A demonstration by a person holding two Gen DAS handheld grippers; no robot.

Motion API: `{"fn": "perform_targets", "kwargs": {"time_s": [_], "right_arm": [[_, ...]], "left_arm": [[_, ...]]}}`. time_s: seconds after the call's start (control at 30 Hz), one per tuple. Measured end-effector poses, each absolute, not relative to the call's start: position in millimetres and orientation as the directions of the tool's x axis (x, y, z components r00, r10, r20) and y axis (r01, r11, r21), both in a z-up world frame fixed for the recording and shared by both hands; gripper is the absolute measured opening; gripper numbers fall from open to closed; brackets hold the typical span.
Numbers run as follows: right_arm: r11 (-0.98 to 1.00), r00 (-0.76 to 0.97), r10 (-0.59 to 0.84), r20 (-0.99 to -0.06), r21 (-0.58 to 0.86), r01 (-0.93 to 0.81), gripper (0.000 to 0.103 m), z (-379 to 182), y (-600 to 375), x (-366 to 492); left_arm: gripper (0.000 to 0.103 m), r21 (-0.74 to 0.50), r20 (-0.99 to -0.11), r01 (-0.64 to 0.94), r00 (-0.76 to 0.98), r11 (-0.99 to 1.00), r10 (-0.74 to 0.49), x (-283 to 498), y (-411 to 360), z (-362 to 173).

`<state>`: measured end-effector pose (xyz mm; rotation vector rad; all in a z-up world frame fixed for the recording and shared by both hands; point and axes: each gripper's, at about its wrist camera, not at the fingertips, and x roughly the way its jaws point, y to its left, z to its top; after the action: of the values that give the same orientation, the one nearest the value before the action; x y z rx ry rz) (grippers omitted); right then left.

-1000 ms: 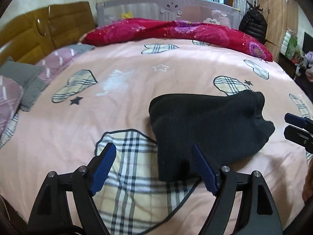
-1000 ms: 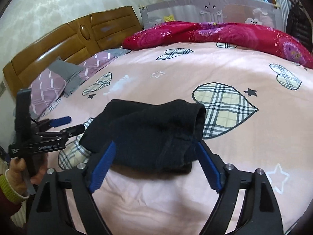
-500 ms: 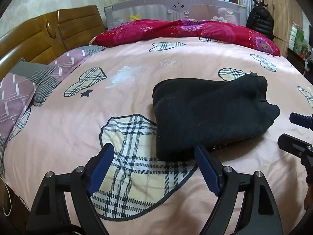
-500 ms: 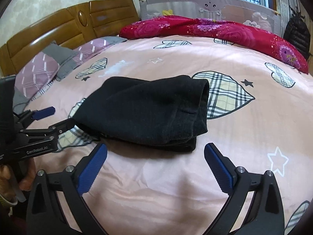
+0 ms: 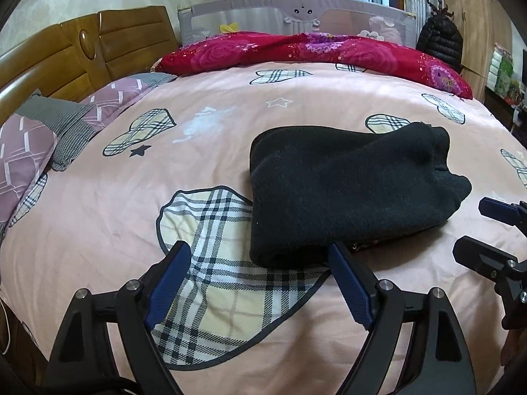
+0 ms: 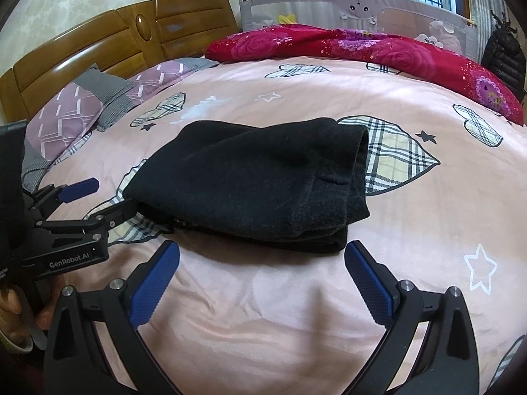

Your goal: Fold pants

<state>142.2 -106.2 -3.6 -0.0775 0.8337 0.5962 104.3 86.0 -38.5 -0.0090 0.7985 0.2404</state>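
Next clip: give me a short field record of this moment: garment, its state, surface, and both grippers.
garment: black pants
state: folded into a thick bundle, lying flat
surface: pink bedspread with plaid hearts
left gripper: open, nothing held, at the bundle's near corner
right gripper: open, nothing held, just short of the bundle
background: red floral quilt, wooden headboard

The black pants (image 6: 257, 181) lie folded in a thick bundle on the pink bed (image 6: 296, 312). The right tool (image 6: 262, 273) hovers just before them, jaws wide and empty. The left tool (image 6: 102, 197), also spread, reaches their left edge.
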Motion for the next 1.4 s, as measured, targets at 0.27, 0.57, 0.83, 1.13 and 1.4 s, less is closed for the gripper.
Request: {"fn": "perform_targets", "kwargs": {"time_s": [0.27, 0.57, 0.83, 1.13, 1.4], "right_arm": [[0.837, 0.517, 0.466, -0.718, 0.170, -0.520, 0.101, -7.3, -103.6, 144.0], [0.830, 0.517, 0.471, -0.714, 0.160, -0.534, 0.101, -7.9, -97.5, 140.2], [0.828, 0.519, 0.479, -0.708, 0.169, -0.534, 0.101, -8.9, -96.5, 137.1], [0.832, 0.518, 0.475, -0.712, 0.172, -0.527, 0.101, -10.0, -97.7, 137.3], [0.836, 0.525, 0.480, -0.703, 0.187, -0.516, 0.101, -9.2, -100.3, 140.9]], "left_arm": [[0.087, 0.077, -0.699, -0.203, 0.687, 0.976, 0.199, 104.5, 83.0, -40.2], [0.087, 0.074, -0.687, -0.208, 0.698, 0.975, 0.201, 104.9, 85.1, -40.1], [0.087, 0.073, -0.679, -0.206, 0.706, 0.976, 0.200, 105.0, 85.3, -40.0], [0.087, 0.075, -0.680, -0.198, 0.707, 0.977, 0.195, 106.6, 81.9, -41.5], [0.087, 0.070, -0.678, -0.203, 0.708, 0.977, 0.196, 108.6, 83.8, -41.6]]}}
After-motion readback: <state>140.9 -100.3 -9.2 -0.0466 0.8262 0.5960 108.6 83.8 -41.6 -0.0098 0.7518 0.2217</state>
